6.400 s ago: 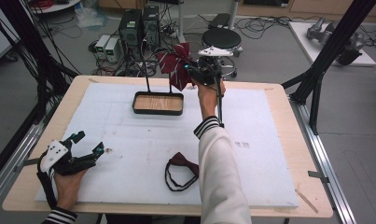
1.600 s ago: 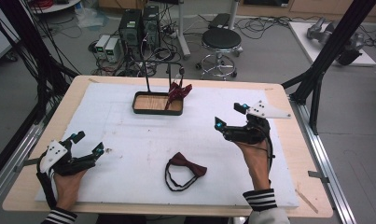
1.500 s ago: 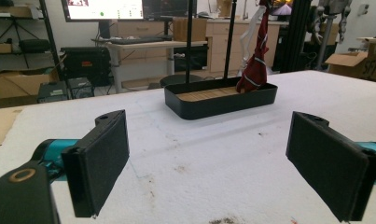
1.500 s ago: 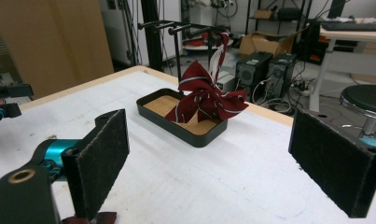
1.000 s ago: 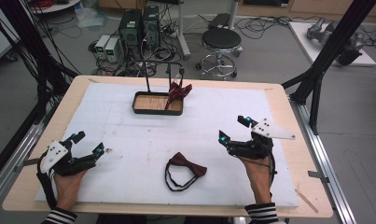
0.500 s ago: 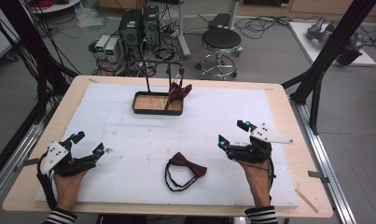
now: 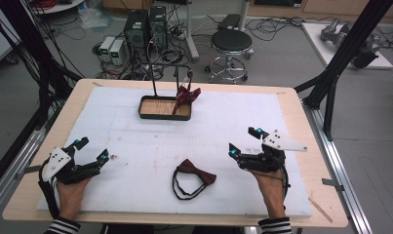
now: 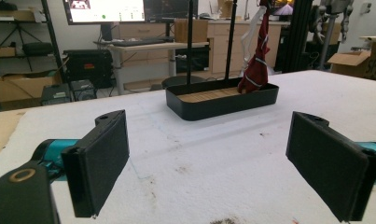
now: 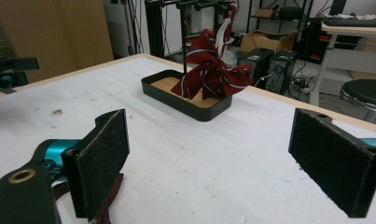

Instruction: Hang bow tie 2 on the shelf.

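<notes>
Bow tie (image 7: 196, 172) is lying between both grippers, long axis running left-right, unobstructed; tray (image 7: 164, 108) is standing beyond. Left gripper (image 7: 91, 155) and right gripper (image 7: 244, 141) are holding jaws spread, empty.

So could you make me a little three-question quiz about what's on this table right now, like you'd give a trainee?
1. True or false: the right hand-held gripper is shut on the bow tie that lies flat on the table.
2. Where is the striped bow tie? A) hanging on the stand over the black tray B) in the left hand-held gripper C) on the floor
3. Fill in: both hand-held grippers have their jaws ____.

Key: 1 false, it is open and apart from the bow tie. 2 A. 3 open.
</notes>
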`<state>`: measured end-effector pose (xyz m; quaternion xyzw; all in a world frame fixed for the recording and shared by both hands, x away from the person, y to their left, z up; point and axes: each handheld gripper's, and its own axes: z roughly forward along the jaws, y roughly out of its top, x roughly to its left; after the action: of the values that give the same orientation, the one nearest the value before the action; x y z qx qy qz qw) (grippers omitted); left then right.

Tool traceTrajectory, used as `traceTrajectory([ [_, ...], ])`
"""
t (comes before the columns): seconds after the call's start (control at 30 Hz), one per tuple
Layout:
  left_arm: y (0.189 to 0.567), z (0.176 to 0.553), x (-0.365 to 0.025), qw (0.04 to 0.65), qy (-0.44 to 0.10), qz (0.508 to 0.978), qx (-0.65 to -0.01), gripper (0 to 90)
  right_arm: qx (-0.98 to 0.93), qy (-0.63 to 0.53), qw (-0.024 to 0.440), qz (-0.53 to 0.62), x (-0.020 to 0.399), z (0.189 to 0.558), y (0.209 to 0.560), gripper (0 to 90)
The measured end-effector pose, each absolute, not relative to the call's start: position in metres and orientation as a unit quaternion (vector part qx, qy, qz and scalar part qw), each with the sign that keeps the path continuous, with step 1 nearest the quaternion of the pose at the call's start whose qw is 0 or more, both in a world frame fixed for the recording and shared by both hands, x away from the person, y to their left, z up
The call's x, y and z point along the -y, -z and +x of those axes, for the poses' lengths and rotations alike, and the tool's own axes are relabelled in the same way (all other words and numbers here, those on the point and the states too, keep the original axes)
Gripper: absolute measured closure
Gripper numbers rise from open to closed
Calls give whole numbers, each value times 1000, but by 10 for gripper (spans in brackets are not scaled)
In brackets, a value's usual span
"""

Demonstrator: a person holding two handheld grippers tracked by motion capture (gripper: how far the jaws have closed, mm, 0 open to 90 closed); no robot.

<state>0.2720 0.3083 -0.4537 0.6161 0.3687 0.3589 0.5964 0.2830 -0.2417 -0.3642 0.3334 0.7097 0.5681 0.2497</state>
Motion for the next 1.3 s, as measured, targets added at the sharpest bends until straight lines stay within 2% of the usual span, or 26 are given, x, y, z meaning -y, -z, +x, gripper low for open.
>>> traceTrajectory([
  [0.67,454,272,-308,596,-359,617,-367,135,-774,-520,212,291,228,283,361,114],
  [1.3,454,272,-308,596,-359,617,-367,135,-834,-466,148,255,206,284,373,114],
])
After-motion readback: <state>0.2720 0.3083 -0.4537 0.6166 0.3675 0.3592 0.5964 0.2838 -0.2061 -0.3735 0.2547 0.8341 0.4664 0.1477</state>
